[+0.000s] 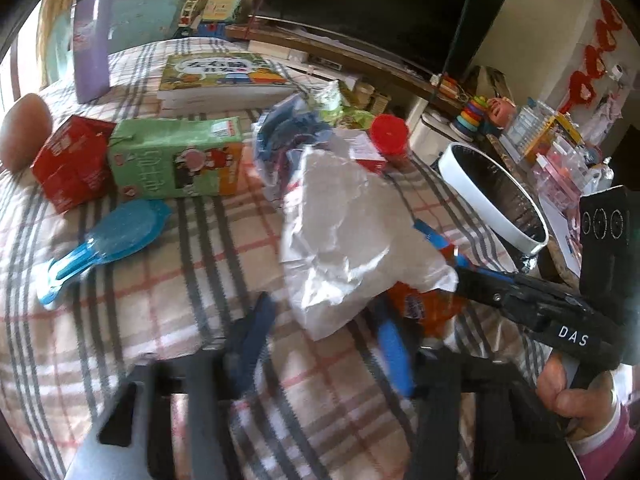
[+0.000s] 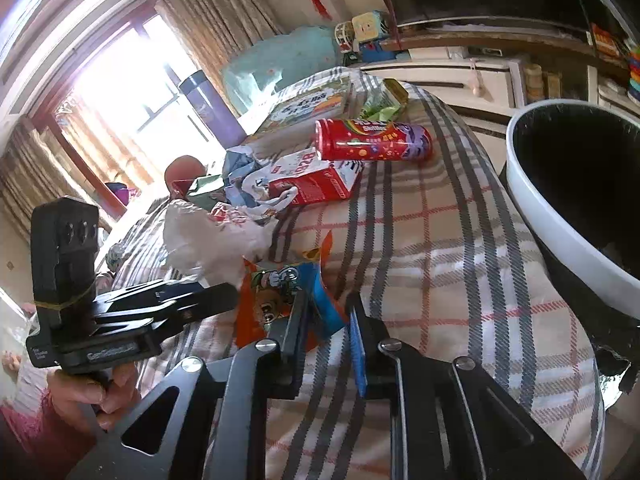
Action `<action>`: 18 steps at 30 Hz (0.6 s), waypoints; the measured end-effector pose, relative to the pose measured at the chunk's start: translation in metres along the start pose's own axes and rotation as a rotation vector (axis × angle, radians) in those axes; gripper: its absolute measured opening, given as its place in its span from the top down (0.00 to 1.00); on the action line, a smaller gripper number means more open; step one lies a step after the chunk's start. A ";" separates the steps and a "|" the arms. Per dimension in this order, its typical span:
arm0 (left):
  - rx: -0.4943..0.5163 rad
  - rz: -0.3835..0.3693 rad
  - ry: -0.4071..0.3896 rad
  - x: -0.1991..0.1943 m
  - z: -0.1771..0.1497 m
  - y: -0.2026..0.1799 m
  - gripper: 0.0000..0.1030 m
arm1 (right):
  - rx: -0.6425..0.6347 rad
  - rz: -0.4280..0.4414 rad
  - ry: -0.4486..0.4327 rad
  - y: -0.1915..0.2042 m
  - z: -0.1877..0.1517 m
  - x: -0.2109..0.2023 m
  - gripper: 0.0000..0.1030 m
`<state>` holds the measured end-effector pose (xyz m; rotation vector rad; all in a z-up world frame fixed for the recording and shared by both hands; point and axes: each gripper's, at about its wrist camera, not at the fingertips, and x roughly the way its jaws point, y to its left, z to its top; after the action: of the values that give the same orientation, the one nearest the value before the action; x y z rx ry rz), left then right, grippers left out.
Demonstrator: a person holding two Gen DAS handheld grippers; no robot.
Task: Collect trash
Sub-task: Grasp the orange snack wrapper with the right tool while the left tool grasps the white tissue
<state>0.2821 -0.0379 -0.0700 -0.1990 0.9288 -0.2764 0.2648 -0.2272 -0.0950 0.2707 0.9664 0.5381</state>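
Left gripper (image 1: 324, 340) jaws apart beneath crumpled white paper (image 1: 352, 240); right gripper (image 2: 326, 316) clamped on orange snack wrapper (image 2: 276, 292) (bin (image 2: 560, 216) at table edge)

bin (image 2: 560, 216): cut by right edge | left claw (image 1: 320, 344): blurred

Tablecloth (image 2: 420, 240): my woven checked cloth, matt.
Wrapper (image 1: 352, 240): crinkled white, paper-like, lower centre.
Can (image 2: 372, 140): glossy red.
Bin (image 2: 532, 200): smooth white plastic rim, right edge.
My tongs (image 2: 324, 320): matt black metal.
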 end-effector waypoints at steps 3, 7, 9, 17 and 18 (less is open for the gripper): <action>0.015 -0.003 -0.003 0.002 0.001 -0.002 0.75 | 0.005 -0.006 -0.015 0.000 -0.002 -0.005 0.91; 0.014 -0.006 -0.017 -0.001 -0.001 -0.003 0.81 | 0.027 -0.024 -0.051 -0.004 -0.005 -0.018 0.93; 0.007 -0.012 -0.025 -0.005 -0.004 -0.005 0.85 | 0.040 -0.029 -0.068 -0.009 -0.005 -0.026 0.93; 0.018 -0.042 -0.041 -0.017 -0.015 -0.021 0.87 | 0.096 -0.074 -0.131 -0.026 -0.008 -0.056 0.94; 0.023 -0.047 -0.042 -0.019 -0.015 -0.024 0.87 | 0.100 -0.079 -0.142 -0.028 -0.008 -0.060 0.94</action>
<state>0.2556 -0.0556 -0.0578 -0.2048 0.8796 -0.3249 0.2393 -0.2834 -0.0694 0.3542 0.8636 0.3939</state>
